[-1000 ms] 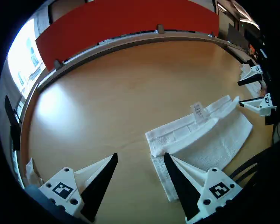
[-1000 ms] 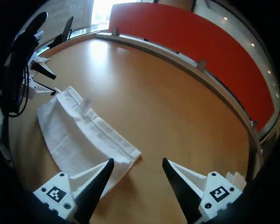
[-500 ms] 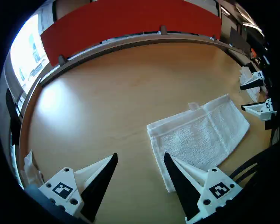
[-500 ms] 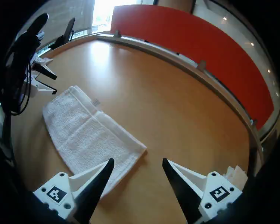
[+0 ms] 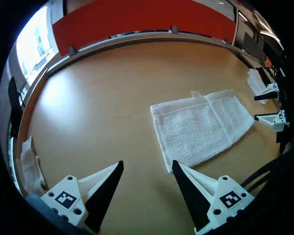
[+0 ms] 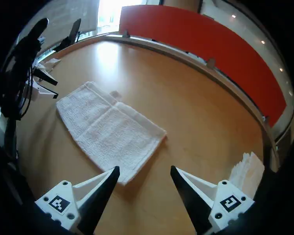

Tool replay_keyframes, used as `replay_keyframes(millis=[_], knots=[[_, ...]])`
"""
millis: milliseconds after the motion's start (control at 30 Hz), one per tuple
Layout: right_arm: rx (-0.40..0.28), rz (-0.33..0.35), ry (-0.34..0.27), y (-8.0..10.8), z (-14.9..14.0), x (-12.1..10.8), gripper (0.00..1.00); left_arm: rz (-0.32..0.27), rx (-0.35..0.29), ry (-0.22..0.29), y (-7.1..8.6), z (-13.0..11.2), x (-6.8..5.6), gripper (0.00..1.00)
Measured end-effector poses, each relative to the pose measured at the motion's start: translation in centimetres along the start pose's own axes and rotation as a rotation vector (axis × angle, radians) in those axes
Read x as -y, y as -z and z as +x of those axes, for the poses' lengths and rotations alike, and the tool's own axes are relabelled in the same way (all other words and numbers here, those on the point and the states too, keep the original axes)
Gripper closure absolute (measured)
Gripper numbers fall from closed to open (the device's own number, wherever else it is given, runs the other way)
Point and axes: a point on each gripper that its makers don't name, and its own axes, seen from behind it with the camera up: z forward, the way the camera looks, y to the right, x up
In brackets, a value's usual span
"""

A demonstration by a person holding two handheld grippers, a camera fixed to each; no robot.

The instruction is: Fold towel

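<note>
Wooden tabletop (image 5: 100, 102), pale tan, with window glare on its far left side. A red partition (image 5: 147, 17) stands along the far edge. A white towel (image 5: 200, 127) lies flat on the table, folded into a rectangle, with a small tag poking out at its far edge. Left gripper (image 5: 147, 162): jaws spread wide, nothing between them, bare wood under the gap. In the left gripper view the towel's near corner meets the tip of the right-hand finger; contact cannot be judged. Right gripper (image 6: 144, 167): jaws likewise spread and empty, with the towel's near corner just ahead of the gap and apart from both fingers. Each gripper is seen from the other's camera, off beyond the opposite end of the towel, fingers parted. A stack of folded white cloths (image 6: 247, 170) sits near the table edge, well apart from the towel. A crumpled white cloth (image 5: 29, 166) lies at the table's left edge in the left gripper view.
</note>
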Motion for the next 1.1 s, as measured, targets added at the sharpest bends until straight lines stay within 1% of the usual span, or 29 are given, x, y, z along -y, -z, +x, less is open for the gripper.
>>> replay_keyframes(millis=[200,467,667,867,1000,1100], knots=[[0.000,0.003,-0.006,0.6,-0.7,0.6,0.00,-0.002,0.007,0.019,0.7,-1.4,-0.4,0.08],[-0.004,0.014,0.001,0.6,-0.4,0.8,0.00,0.001,0.003,0.043,1.1,-1.9,-0.6,0.08],[0.001,0.048,0.032,0.4,-0.5,1.3,0.00,0.025,-0.001,0.062,2.2,-2.5,0.2,0.08],[0.015,0.097,0.075,0.1,-0.9,2.0,0.01,0.064,-0.002,0.098,3.7,-3.7,1.6,0.08],[0.033,0.122,0.096,-0.1,-1.2,2.3,0.05,0.080,0.002,0.131,4.5,-4.6,2.3,0.08],[0.052,0.139,0.104,-0.2,-1.6,2.5,0.11,0.091,0.004,0.149,5.0,-5.2,2.6,0.08]])
